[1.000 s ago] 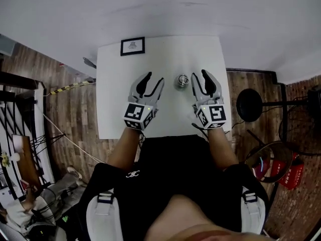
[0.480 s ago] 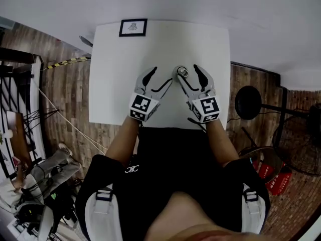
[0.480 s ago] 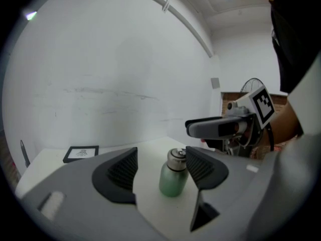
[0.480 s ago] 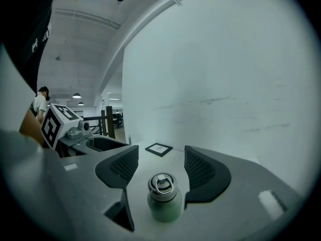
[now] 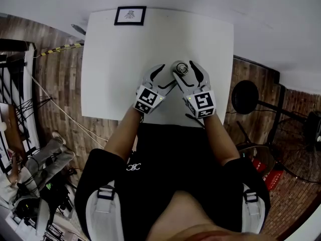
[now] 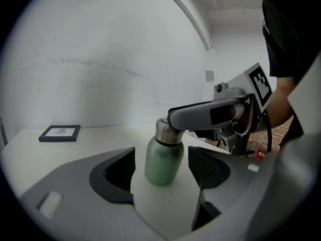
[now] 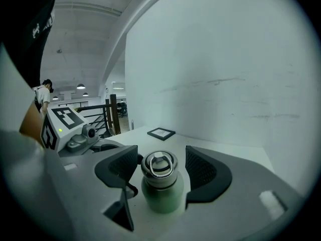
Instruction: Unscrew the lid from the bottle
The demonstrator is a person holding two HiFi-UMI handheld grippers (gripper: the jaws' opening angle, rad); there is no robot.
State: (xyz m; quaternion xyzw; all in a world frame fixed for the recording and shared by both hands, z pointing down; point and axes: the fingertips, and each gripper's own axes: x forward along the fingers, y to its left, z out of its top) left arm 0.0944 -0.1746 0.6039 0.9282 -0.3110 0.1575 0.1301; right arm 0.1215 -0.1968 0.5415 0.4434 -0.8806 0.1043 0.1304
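A small green bottle [image 6: 164, 160] with a silver lid [image 7: 159, 165] stands upright on the white table [image 5: 110, 59]. The lid carries a loop handle on top. My left gripper [image 6: 163, 170] is open, and its jaws have just been opening; the bottle's body stands between its pads with a gap on each side. My right gripper [image 7: 160, 168] is open too, its jaws also just opened wide, with the lid between its pads and not pressed. In the head view both grippers [image 5: 168, 78] [image 5: 186, 70] meet at the bottle [image 5: 181, 68] from the near side.
A black picture frame [image 5: 130, 15] lies flat at the table's far edge, against the white wall. To the table's right, a black round stand [image 5: 246, 97] sits on the wooden floor. The table's near edge runs just behind the grippers.
Both grippers have come down and inward to the bottle, and their jaws have spread wider. The bottle, which stood beside the right gripper, is now between both pairs of jaws.
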